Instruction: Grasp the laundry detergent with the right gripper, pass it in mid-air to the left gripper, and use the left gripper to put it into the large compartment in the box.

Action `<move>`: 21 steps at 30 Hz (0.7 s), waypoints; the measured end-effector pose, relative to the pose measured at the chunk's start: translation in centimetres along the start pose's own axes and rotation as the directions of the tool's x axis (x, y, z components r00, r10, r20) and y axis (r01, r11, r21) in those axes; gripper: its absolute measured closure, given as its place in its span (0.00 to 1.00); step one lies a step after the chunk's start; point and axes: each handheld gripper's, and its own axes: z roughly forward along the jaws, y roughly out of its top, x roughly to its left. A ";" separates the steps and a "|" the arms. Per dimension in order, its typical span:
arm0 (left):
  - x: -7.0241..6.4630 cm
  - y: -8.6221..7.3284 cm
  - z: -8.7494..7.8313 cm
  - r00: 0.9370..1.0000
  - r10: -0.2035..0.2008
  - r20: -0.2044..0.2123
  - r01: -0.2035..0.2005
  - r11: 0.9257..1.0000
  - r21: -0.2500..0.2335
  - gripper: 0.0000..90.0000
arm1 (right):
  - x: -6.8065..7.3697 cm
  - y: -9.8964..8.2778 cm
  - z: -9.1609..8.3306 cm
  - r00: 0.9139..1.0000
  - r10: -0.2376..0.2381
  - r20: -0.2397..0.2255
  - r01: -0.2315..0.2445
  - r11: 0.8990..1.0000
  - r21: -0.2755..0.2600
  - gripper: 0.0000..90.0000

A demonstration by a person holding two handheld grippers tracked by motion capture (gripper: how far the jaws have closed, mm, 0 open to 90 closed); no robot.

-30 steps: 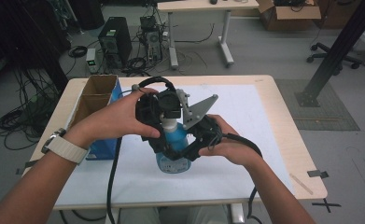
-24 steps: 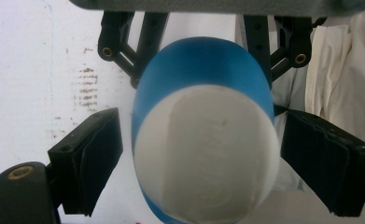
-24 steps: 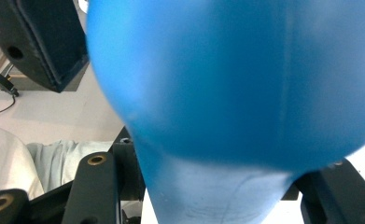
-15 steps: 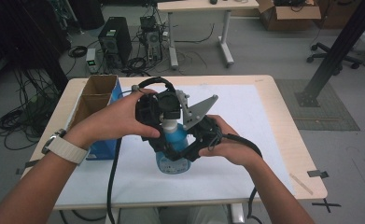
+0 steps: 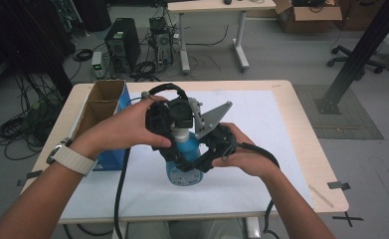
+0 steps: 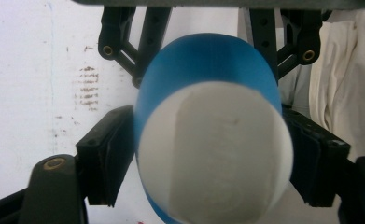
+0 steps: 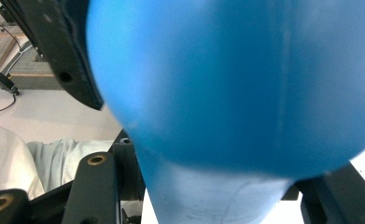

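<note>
On white-covered table (image 5: 261, 124) | floor cables (image 5: 147, 64) behind | both tools clamp blue bottle (image 5: 184, 167), left jaws just closing

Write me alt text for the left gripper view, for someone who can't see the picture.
A blue bottle with a white cap stands close up between the black jaws of the left gripper, which have just been closing and now sit at the cap's two sides. Behind lie a white table cover and the other gripper's black linkage.
</note>
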 end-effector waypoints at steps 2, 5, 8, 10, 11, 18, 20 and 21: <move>0.0 0.0 0.0 1.000 -0.001 0.000 0.001 1.000 0.000 0.31 | 0.0 0.0 0.0 1.000 0.000 -0.001 0.000 1.000 -0.001 0.48; 0.0 0.0 0.0 1.000 0.000 -0.001 0.000 1.000 -0.001 0.33 | 0.0 0.0 0.1 1.000 0.001 -0.003 -0.001 1.000 0.001 0.48; 0.1 -0.1 0.1 1.000 0.003 -0.002 -0.003 1.000 -0.001 0.35 | 0.0 0.0 0.1 1.000 0.000 -0.002 0.000 1.000 0.001 0.48; 0.1 -0.1 0.1 1.000 0.002 -0.001 -0.002 1.000 0.000 0.37 | -0.1 0.0 0.2 1.000 -0.001 -0.002 0.001 1.000 0.001 0.48; 0.1 -0.1 0.1 1.000 0.004 -0.001 -0.004 1.000 0.001 0.38 | -0.1 0.0 0.2 1.000 0.001 -0.002 -0.001 1.000 0.001 0.48; 0.0 -0.2 0.2 1.000 0.004 -0.004 -0.004 1.000 0.004 0.42 | -0.1 0.0 0.3 1.000 0.001 -0.005 -0.001 1.000 0.003 0.48; 0.0 -0.2 0.2 1.000 0.003 -0.005 -0.003 1.000 0.003 0.42 | -0.1 0.0 0.3 1.000 -0.003 -0.005 0.003 1.000 0.003 0.48; 0.0 -0.2 0.1 1.000 0.002 -0.005 -0.002 1.000 0.003 0.42 | -0.1 0.0 0.3 1.000 -0.004 -0.005 0.004 1.000 0.002 0.48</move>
